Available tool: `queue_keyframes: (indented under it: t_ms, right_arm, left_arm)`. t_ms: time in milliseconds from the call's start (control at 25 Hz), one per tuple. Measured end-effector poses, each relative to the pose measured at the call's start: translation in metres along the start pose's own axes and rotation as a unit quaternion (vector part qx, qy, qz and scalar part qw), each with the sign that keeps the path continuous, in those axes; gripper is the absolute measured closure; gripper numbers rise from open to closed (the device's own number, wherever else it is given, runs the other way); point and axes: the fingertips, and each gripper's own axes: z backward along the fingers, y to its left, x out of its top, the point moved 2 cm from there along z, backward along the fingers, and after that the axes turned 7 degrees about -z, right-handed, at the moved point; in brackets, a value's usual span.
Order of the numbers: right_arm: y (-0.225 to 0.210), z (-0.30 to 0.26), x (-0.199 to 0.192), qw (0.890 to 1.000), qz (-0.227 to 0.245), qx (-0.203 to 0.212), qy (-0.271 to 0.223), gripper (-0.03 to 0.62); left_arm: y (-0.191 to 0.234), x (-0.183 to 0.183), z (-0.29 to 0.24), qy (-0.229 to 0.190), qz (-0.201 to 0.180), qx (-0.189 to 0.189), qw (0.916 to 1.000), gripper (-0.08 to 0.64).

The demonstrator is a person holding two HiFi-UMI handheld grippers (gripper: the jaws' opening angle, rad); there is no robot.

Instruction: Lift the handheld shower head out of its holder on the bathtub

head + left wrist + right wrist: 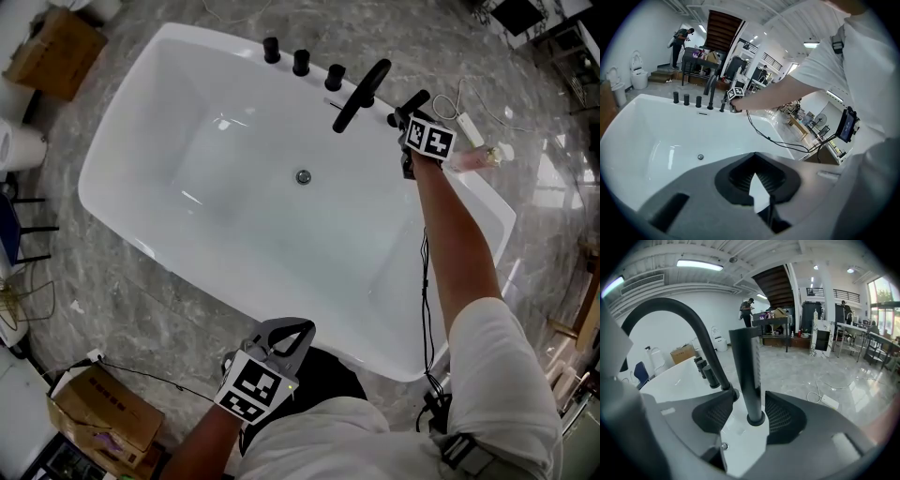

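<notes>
**Bathtub [94,186], black handheld shower head [749,371], right tongs [749,414] astride it**
White tub. The arched spout [711,352] stands just beside the shower head, which is upright in its holder [756,419] on the far rim, long axis vertical. The right tongs are wide, one pad on each side of the shaft, not pressing; the lift probably runs straight up. The left tongs [757,180] are closed on nothing, well apart at the near rim.

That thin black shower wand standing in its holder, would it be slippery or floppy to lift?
Probably stiff: the shower wand is a straight, rigid-looking rod. Its smooth dark finish may be slippery. Upright in its holder, it likely lifts straight out.
</notes>
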Motion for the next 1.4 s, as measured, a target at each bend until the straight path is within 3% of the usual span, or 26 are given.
queue_keyframes:
  t_ms: [320, 560, 800, 1400]
  right_arm:
    - [-0.005, -0.019, 0.003, 1.0, -0.014, -0.006, -0.007, 0.387]
    - [-0.004, -0.022, 0.008, 1.0, 0.009, -0.014, -0.003, 0.44]
    - [-0.003, -0.017, 0.007, 0.999, 0.034, -0.019, 0.007, 0.443]
    - [0.023, 0.032, 0.026, 0.996, 0.082, -0.007, -0.024, 0.445]
  left_arm:
    - [0.01, -0.001, -0.007, -0.002, 0.008, -0.008, 0.9999, 0.554]
    - [0.012, -0.008, -0.006, -0.002, 0.016, -0.004, 0.9999, 0.554]
    - [0.01, -0.01, -0.005, -0.003, 0.005, 0.001, 1.0, 0.554]
    - [-0.011, -0.002, 0.011, -0.026, -0.014, 0.005, 0.9996, 0.554]
